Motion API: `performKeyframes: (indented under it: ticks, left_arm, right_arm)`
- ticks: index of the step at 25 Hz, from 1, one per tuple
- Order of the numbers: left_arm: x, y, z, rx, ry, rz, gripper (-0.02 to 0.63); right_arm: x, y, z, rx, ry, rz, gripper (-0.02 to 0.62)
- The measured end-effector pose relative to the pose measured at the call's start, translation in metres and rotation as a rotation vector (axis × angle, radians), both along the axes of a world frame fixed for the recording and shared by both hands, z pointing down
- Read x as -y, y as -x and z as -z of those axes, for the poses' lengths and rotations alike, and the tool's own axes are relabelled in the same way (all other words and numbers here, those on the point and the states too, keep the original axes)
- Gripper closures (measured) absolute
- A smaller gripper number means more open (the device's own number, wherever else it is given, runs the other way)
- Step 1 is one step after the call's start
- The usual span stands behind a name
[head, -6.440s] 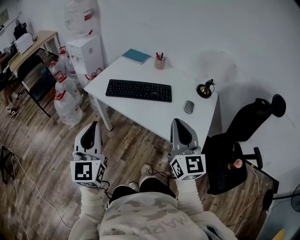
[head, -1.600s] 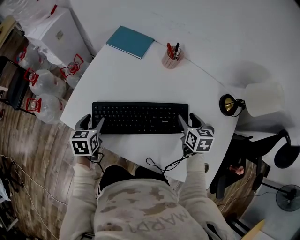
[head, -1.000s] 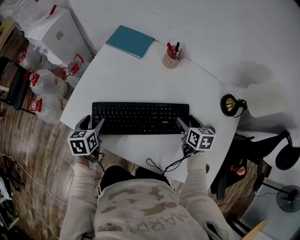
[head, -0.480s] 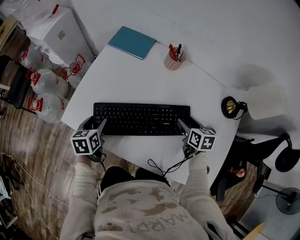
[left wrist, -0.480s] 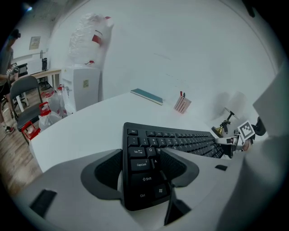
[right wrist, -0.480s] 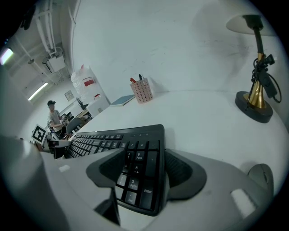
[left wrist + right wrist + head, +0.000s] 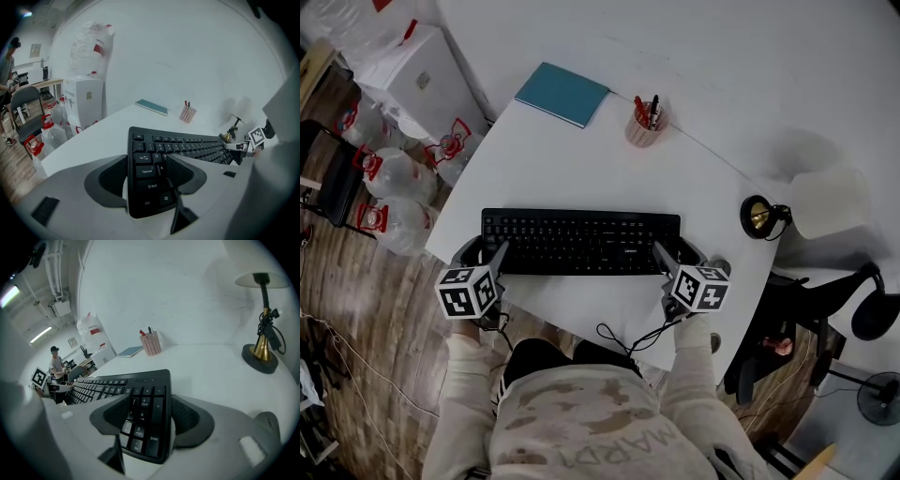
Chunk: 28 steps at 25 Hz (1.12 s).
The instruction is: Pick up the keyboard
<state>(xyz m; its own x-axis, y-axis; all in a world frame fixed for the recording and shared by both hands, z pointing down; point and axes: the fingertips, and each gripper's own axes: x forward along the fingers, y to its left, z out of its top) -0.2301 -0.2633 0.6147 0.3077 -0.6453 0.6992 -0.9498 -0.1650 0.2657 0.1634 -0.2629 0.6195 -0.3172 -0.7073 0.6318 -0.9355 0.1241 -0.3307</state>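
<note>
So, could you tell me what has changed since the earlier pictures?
The person stepped up to the table, and the left gripper and right gripper came down to the two ends of the keyboard, where their jaws have closed on it. The keyboard does not look lifted yet; notebook, pen cup and lamp have not moved.

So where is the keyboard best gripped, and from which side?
At both short ends, from the near long edge, where the left gripper and right gripper sit. The keyboard is long, thin and flat; one middle hold would likely tip it.
</note>
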Motion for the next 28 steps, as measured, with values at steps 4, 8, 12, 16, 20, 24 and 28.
performKeyframes:
  ticks: [4,8,12,16,20,24,28]
  left_arm:
    - [0.011,0.000,0.026,0.003,-0.069,-0.007,0.344]
    - [0.019,0.002,0.046,-0.001,-0.115,-0.011,0.344]
    - [0.031,0.004,0.089,-0.009,-0.214,-0.017,0.345]
    - [0.052,0.002,0.126,-0.012,-0.325,-0.039,0.345]
    - [0.056,-0.001,0.140,-0.021,-0.351,-0.051,0.345]
    - [0.063,-0.003,0.153,-0.031,-0.381,-0.068,0.345]
    - [0.070,-0.006,0.171,-0.031,-0.424,-0.094,0.345]
  right_arm:
    - [0.008,0.000,0.025,-0.024,-0.077,-0.012,0.308]
    - [0.013,0.002,0.049,-0.041,-0.143,-0.022,0.308]
    - [0.018,0.004,0.096,-0.052,-0.251,-0.056,0.308]
    - [0.030,0.002,0.131,-0.052,-0.346,-0.069,0.310]
    - [0.029,0.000,0.148,-0.063,-0.380,-0.078,0.310]
    - [0.028,-0.001,0.162,-0.077,-0.412,-0.098,0.310]
    - [0.024,-0.003,0.177,-0.078,-0.441,-0.125,0.310]
